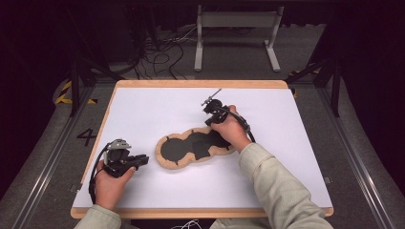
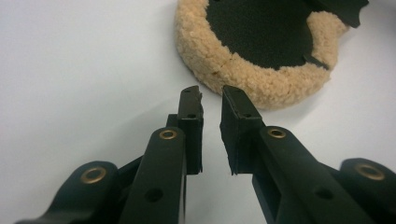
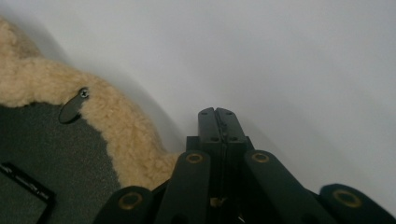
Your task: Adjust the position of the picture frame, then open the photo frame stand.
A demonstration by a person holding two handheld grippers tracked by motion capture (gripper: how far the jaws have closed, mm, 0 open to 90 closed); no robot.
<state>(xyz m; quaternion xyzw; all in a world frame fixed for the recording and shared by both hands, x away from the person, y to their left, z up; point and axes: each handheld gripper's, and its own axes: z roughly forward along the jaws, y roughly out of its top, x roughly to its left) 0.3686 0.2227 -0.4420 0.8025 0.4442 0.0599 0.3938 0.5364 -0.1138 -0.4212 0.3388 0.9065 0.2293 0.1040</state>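
A peanut-shaped pad point(image 1: 184, 149) with a tan fleece rim and a black middle lies flat on the white table point(image 1: 143, 109). My left gripper point(image 1: 142, 160) rests to the left of it, pointing at its rim. In the left gripper view its jaws stand slightly apart with nothing between them, tips point(image 2: 211, 95) just short of the fleece point(image 2: 261, 79). My right gripper point(image 1: 210, 109) sits at the pad's far right edge, held in a hand. Its jaws are shut and hold nothing point(image 3: 217, 113), beside the fleece point(image 3: 126, 130), on which sits a small dark tab with a screw point(image 3: 72, 107).
The table has a wooden edge point(image 1: 200, 84). Beyond it, a grey metal frame point(image 1: 236, 33) and loose cables point(image 1: 157, 57) sit on the floor. A painted "4" point(image 1: 87, 136) marks the floor at left. White table surface spreads on all sides of the pad.
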